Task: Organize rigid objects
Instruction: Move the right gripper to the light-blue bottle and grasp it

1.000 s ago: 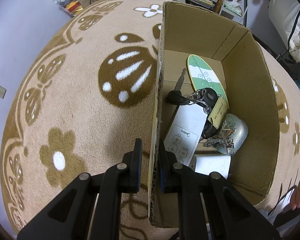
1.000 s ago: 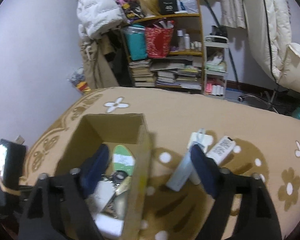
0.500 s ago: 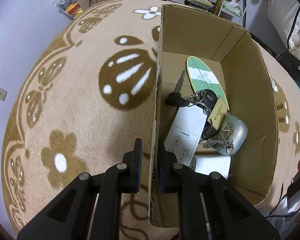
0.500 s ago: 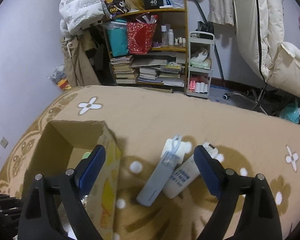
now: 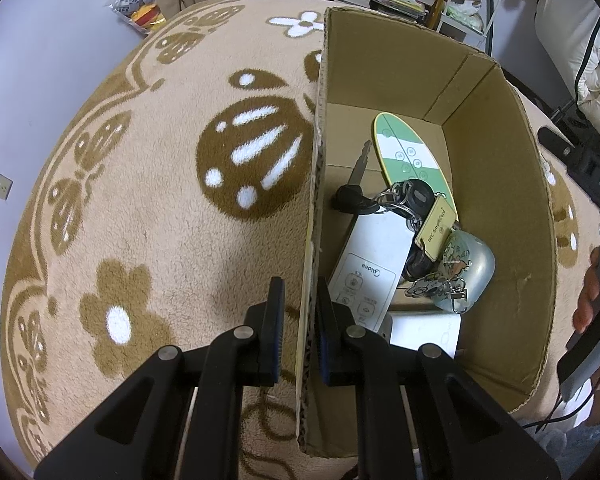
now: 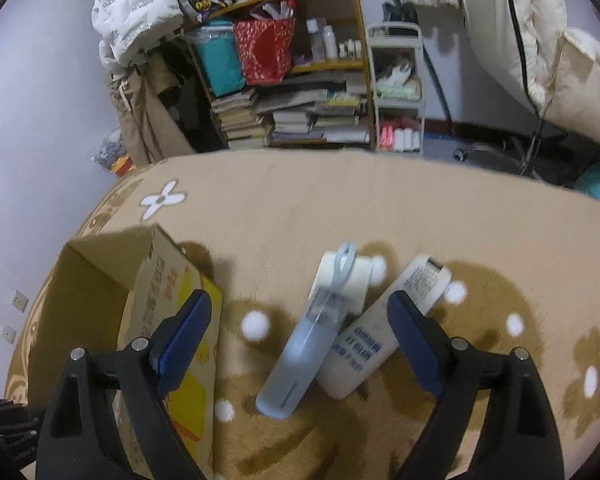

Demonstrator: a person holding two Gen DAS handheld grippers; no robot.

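Pinching the near wall of the cardboard box (image 5: 496, 184), the left gripper (image 5: 298, 312) is clamped on it. Inside lie keys (image 5: 396, 200), a white remote (image 5: 376, 256) and a green oval remote (image 5: 410, 156). The right gripper (image 6: 296, 320), jaws wide and closing on nothing, hangs above a pale blue bottle (image 6: 300, 356) and a white tube (image 6: 384, 328) lying side by side on the tan blanket (image 6: 380, 208).

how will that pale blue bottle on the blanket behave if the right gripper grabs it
The pale blue bottle looks like smooth, stiff plastic, so it may slip in the pads. Lying flat and slim, it seems more apt to slide than roll. It touches the white tube, so a grab would likely nudge that too.
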